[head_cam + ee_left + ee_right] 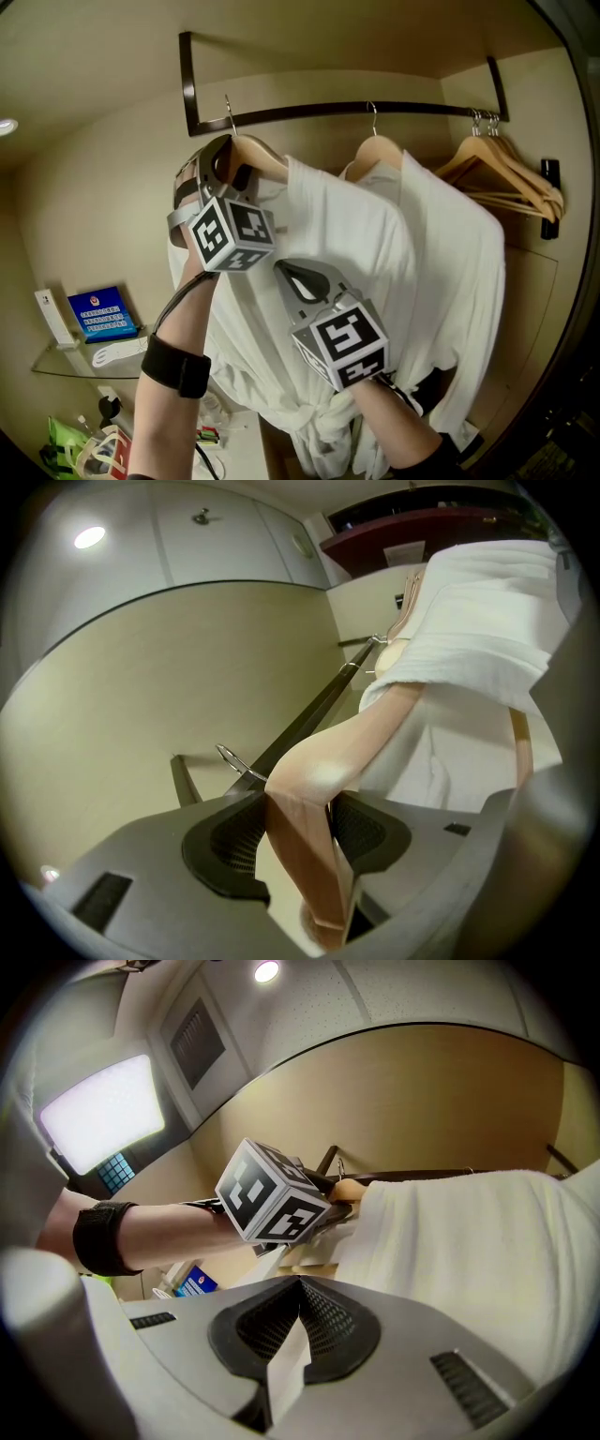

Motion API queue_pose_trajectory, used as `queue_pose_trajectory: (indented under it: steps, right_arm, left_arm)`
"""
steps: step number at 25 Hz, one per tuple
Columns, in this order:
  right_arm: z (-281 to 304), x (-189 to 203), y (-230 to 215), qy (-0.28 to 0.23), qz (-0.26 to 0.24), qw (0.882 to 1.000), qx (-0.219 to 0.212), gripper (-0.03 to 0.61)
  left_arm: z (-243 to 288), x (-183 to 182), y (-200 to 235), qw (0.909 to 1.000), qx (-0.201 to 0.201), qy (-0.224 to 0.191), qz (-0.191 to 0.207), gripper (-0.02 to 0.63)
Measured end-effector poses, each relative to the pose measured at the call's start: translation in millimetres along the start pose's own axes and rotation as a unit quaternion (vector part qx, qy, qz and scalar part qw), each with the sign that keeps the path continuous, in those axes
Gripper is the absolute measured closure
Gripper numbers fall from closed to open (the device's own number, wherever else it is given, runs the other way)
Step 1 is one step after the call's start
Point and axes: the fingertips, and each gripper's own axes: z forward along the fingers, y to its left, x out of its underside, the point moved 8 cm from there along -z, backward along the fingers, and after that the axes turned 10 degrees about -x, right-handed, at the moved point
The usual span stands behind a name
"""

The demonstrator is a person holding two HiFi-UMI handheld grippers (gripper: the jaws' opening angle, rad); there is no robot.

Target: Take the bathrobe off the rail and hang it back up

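Left gripper (223, 167): hanger (309, 799) is gripped | right gripper (291, 274): bathrobe (375, 244) is pinched | risk: hook (229, 111) missed on rail (422, 107), bathrobe gets dropped

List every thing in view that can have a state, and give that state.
left hand-held gripper, shut on wooden hanger.
right hand-held gripper, shut on a fold of bathrobe.
wooden hanger, gripped; hooked on rail or not, unclear.
bathrobe, draped over wooden hanger.
spare hangers, empty, hooked on rail.
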Motion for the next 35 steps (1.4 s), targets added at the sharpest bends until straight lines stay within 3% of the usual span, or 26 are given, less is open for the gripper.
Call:
queue_pose_trajectory:
  steps: [15,35]
  right_arm:
    - [-2,-3,3,-0.005,0.0,1.0,-0.002,0.561]
    - [-45,1,46,0.018,0.023,1.0,0.008,0.561]
  left_arm:
    - [-9,-6,12,0.9999,-0.011,0.0,0.004,0.402]
    - [-75,-16,5,0.9991,0.023,0.005,-0.035,0.4]
